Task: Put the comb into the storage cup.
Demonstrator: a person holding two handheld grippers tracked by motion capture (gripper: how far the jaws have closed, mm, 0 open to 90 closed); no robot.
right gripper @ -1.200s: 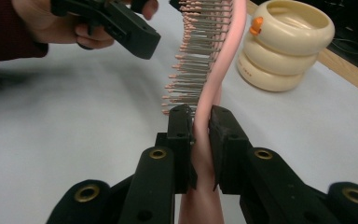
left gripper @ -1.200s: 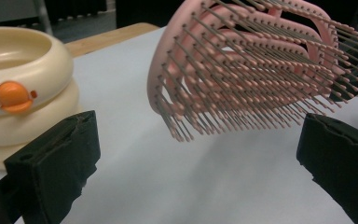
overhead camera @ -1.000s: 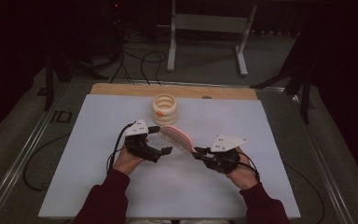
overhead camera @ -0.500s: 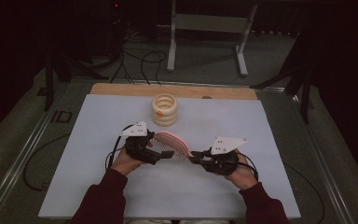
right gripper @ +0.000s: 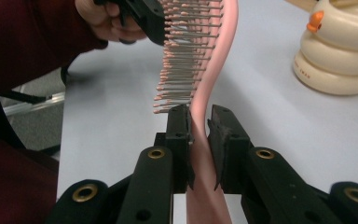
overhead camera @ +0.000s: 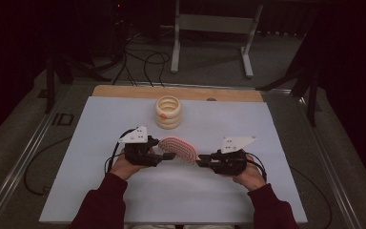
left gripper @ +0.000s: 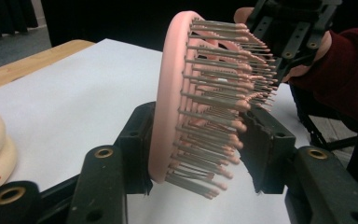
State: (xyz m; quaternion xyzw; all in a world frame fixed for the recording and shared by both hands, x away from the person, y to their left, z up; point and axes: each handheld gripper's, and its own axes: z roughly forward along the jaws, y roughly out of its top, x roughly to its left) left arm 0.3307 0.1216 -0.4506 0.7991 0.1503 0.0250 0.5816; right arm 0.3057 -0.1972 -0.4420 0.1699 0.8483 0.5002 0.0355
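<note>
Hairbrush: a pink hairbrush (overhead camera: 178, 148) with thin bristles was held above the white desk (overhead camera: 90, 143), between the two hands, near the desk's middle.
Left gripper: the left gripper (overhead camera: 164, 156) was at the brush head; its jaws had just been closing, with the head between them. In the left gripper view one jaw lay against the pink back and the other touched the bristle tips (left gripper: 223, 161).
Right gripper: the right gripper (overhead camera: 201, 162) held the handle (right gripper: 204, 140); its jaws were narrowly apart and pressed on both sides of it.
Brush position: it stood on its edge, the bristles turned to the person's side.
Cream holder: a cream, ringed holder (overhead camera: 167, 112) with a small orange mark stood on the desk behind the brush, well apart from it.
Hands: both hands, in dark red sleeves (overhead camera: 100, 205), came from the near edge.
</note>
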